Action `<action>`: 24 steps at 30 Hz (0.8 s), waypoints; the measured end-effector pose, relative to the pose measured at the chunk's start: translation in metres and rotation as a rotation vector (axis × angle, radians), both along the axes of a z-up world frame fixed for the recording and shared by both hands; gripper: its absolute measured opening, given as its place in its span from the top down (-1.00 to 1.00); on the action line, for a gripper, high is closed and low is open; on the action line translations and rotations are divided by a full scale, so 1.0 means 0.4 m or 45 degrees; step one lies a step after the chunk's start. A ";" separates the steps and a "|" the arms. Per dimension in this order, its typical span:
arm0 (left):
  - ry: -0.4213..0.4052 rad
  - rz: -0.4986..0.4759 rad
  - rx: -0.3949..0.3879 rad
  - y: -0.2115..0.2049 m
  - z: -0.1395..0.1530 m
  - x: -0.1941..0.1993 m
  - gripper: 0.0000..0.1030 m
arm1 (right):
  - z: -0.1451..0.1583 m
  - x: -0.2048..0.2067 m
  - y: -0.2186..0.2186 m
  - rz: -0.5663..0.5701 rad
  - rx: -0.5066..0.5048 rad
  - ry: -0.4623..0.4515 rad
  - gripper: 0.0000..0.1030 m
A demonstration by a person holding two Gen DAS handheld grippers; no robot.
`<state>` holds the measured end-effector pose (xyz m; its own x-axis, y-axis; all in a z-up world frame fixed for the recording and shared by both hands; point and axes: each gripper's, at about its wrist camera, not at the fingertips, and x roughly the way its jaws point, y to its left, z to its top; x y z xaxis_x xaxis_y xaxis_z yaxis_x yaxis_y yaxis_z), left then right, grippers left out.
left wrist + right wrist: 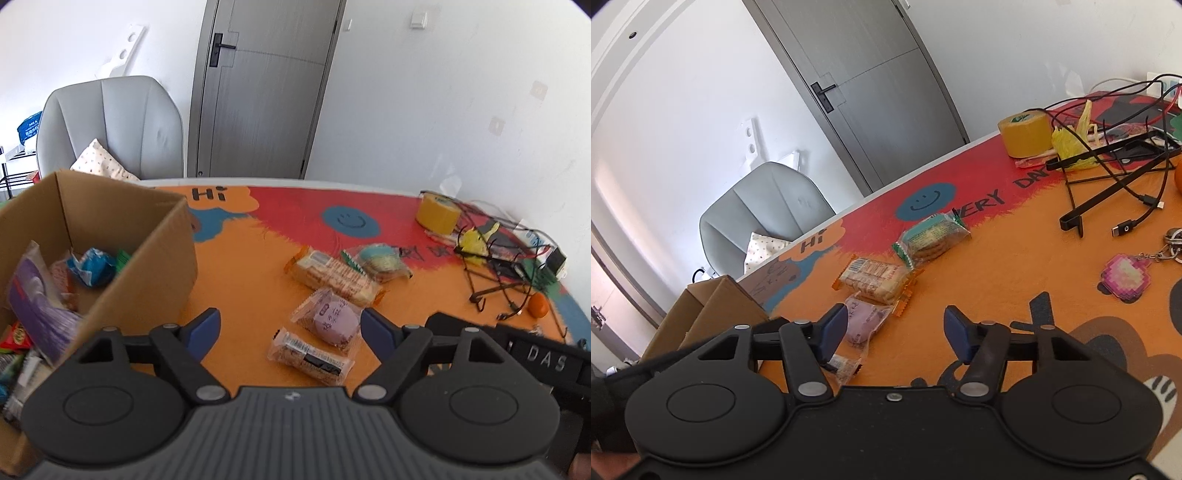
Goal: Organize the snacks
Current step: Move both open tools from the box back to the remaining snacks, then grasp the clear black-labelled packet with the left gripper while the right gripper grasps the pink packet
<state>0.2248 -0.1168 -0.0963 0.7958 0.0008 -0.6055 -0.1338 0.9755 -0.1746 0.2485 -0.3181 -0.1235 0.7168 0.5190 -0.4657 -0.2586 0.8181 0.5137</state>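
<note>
Orange and red printed cloth covers the tabletop [240,266]. Four wrapped snacks lie loose on it, close together. Purple pastry packet [332,317] sits in the middle of the group; a small clear-wrapped bar [312,356] lies just nearer the camera, touching or almost touching it. Long biscuit pack [332,275] with orange crimped ends lies just beyond the purple one. Green-edged cookie pack [380,260] lies beside the biscuit pack, toward the blue smiley print.

Cardboard box [147,258] stands open at the left edge of the tabletop, well apart from the loose snacks. Inside: a purple bag, a blue crumpled wrapper, several small bright packets, piled loosely.

Left hand-held gripper [290,328] hangs above the tabletop with jaws spread wide, blue pads either side of the purple packet and the small bar as seen from its camera; nothing gripped, pads not touching either one.

Right hand-held gripper [895,334] also released, jaws parted, bare orange cloth between them. In its view the purple packet shows just beyond its left pad; contact cannot be told.

Far right of the tabletop: yellow tape roll [437,216], a yellow plastic bag [476,242], tangled black cables [1126,192], a pink pixel keychain [1126,277].
</note>
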 end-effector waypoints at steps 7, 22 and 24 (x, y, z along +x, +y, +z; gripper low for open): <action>0.050 0.033 0.000 -0.018 -0.050 0.047 -0.47 | -0.014 0.028 0.013 0.018 0.009 -0.003 -0.03; 0.102 0.048 0.035 -0.013 -0.108 0.061 -0.16 | -0.010 0.072 0.071 0.059 -0.015 -0.011 0.03; 0.105 0.032 0.039 -0.009 -0.107 0.056 -0.15 | -0.009 0.075 0.092 0.075 -0.032 -0.020 0.03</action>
